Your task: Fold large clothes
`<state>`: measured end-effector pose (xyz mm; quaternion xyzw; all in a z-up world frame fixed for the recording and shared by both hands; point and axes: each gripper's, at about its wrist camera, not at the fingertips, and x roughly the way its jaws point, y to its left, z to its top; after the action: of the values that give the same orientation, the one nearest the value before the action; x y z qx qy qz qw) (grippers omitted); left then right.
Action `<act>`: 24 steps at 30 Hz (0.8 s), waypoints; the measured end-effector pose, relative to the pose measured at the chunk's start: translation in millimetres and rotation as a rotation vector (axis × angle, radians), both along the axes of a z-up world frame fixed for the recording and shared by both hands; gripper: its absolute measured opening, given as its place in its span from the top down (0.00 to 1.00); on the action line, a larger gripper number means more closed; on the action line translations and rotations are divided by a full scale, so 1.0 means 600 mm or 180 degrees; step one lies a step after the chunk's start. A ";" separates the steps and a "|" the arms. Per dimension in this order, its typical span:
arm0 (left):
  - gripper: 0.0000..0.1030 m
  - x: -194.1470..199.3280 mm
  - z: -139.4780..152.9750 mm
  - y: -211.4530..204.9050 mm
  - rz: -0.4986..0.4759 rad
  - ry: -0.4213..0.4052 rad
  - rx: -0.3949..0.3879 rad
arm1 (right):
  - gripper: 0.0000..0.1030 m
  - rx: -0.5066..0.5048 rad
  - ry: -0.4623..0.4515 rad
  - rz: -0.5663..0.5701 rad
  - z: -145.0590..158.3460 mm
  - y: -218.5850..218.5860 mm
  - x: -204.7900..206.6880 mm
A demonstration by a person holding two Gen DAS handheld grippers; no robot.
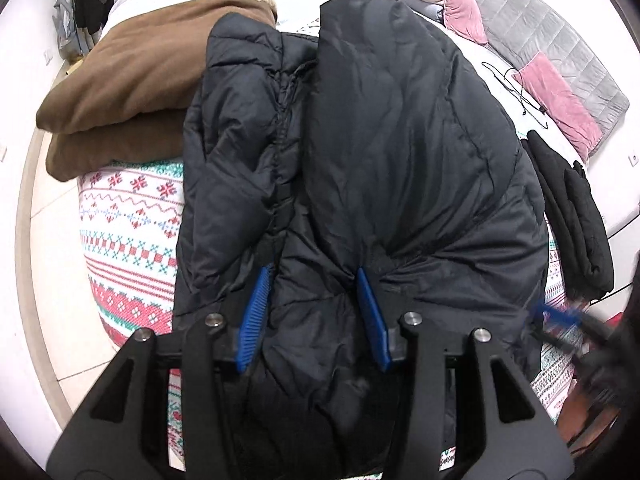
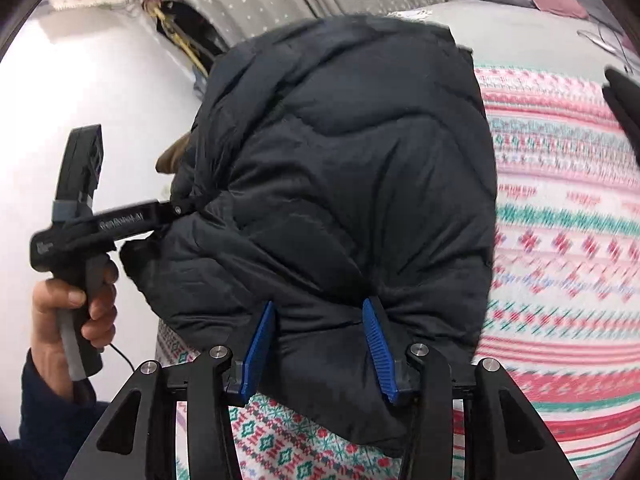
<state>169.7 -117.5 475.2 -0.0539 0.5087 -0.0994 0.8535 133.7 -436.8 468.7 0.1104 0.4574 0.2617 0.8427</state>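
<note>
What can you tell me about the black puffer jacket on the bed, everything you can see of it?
The black puffer jacket is quilted, padded and faintly shiny, like nylon. It lies on the patterned knit bedspread, creased, sides folded inward, with a zipper line running down its middle. The left gripper and the right gripper each pinch a bunched fold at its near edge between blue pads. A folded brown blanket sits at its left side, a black garment at its right.
</note>
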 end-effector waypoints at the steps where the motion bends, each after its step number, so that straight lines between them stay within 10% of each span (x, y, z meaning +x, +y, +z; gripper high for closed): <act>1: 0.53 0.000 0.001 0.001 -0.0014 0.0005 -0.0007 | 0.56 -0.0005 -0.0195 -0.0029 0.027 -0.004 0.006; 10: 0.53 0.002 -0.001 0.017 -0.0049 0.0036 -0.0032 | 0.56 -0.0232 -0.0429 0.0238 0.097 0.101 0.184; 24: 0.52 0.030 0.063 0.054 0.0171 -0.0282 -0.0377 | 0.54 -0.0735 -0.0193 0.0336 -0.013 0.223 0.299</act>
<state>187.6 -85.4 512.8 -0.1136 0.4620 -0.1087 0.8729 312.9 -303.0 460.9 -0.0195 0.4640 0.2545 0.8483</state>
